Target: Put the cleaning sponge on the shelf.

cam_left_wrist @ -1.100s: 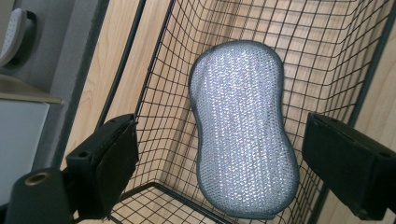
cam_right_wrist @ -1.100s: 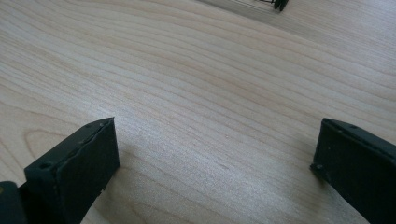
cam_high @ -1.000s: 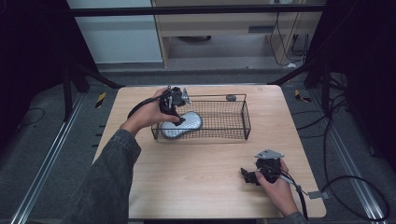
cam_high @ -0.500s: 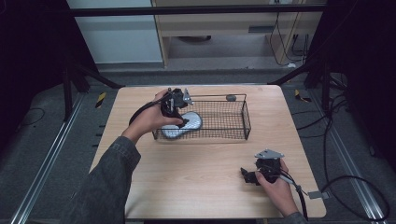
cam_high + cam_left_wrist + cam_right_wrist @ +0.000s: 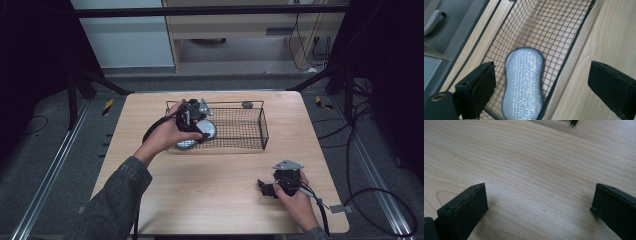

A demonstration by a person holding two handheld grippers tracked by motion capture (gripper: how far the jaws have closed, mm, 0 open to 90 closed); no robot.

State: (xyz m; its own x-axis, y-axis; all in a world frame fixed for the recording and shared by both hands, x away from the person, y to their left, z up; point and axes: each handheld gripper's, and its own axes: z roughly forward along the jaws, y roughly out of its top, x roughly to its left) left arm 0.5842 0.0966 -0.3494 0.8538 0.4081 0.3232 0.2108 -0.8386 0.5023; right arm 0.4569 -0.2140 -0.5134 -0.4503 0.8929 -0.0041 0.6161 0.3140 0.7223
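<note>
A silvery blue scrubbing pad [image 5: 523, 82] with a dark edge lies flat on the floor of a black wire basket [image 5: 250, 131], at the basket's left end [image 5: 206, 131]. My left gripper [image 5: 192, 120] hangs over that end of the basket, held by a hand. In the left gripper view its jaws stand wide apart above the pad, one over the basket's far rim, the other over bare table, and the left gripper [image 5: 544, 82] holds nothing. My right gripper [image 5: 280, 184] rests low near the table's front right, open over bare wood [image 5: 539, 205].
The light wooden table [image 5: 150, 165] has free room in its middle and front. A small grey object [image 5: 247, 104] lies on the table just behind the basket's far rim. Dark floor, metal rails and cables surround the table.
My left gripper has shifted a little to the right and back over the basket, above the pad. The pad stays lying in the basket. The right gripper has not moved.
</note>
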